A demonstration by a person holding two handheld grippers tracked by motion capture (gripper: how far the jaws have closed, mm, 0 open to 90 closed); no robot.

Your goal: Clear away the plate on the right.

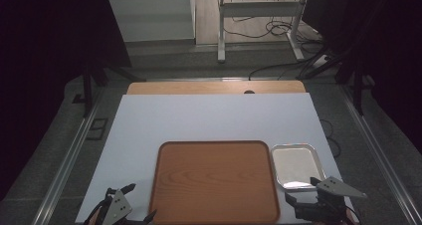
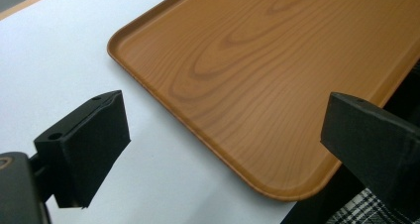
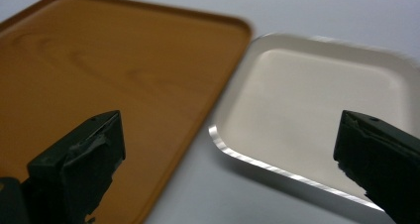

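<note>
A wooden tray (image 1: 214,181) lies empty on the white table sheet (image 1: 209,118), near the front edge. Beside its right edge sits a small silver metal tray (image 1: 296,165), also empty. My left gripper (image 1: 139,205) is at the front left corner of the wooden tray (image 2: 262,80), jaws wide open with nothing between them. My right gripper (image 1: 301,191) hovers at the near end of the metal tray (image 3: 317,115), jaws wide open over the gap between the metal tray and the wooden tray (image 3: 104,80), holding nothing.
The white sheet covers a wooden tabletop (image 1: 214,87) whose far edge shows. Beyond the table stand a white desk frame (image 1: 259,21) and floor cables (image 1: 278,68). Metal rails (image 1: 69,160) run along both sides of the table.
</note>
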